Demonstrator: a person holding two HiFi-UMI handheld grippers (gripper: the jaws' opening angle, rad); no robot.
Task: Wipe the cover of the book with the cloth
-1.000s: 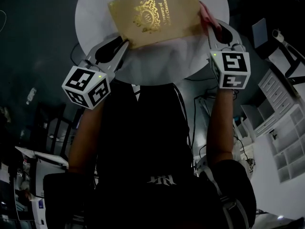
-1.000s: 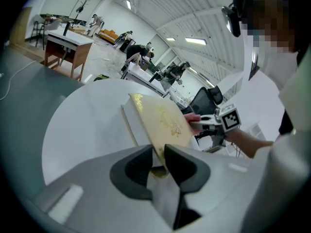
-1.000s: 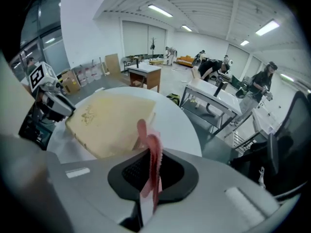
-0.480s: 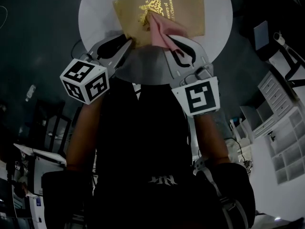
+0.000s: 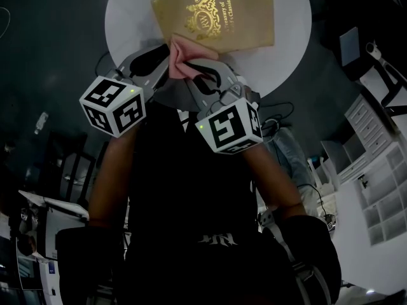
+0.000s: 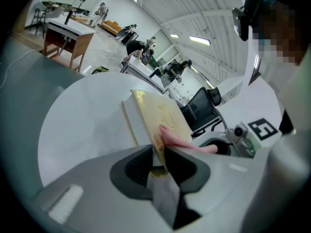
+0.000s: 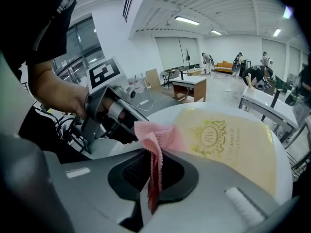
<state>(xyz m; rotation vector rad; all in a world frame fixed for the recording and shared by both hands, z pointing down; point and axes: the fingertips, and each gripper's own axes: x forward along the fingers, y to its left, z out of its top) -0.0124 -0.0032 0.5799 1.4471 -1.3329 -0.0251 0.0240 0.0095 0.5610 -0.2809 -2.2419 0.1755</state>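
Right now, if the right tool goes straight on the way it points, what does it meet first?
Probably the book cover's near corner, through the pink cloth it holds. The left tool grips that corner close beside, so depth is unclear.

Left claw (image 5: 164, 61) blocks the book's (image 5: 216, 18) near corner; table's (image 5: 289, 40) right lies free.

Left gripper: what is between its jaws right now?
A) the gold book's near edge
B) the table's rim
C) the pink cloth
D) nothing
A: in the left gripper view, the left gripper is clamped on the edge of the gold book. The pink cloth hangs in the right gripper.
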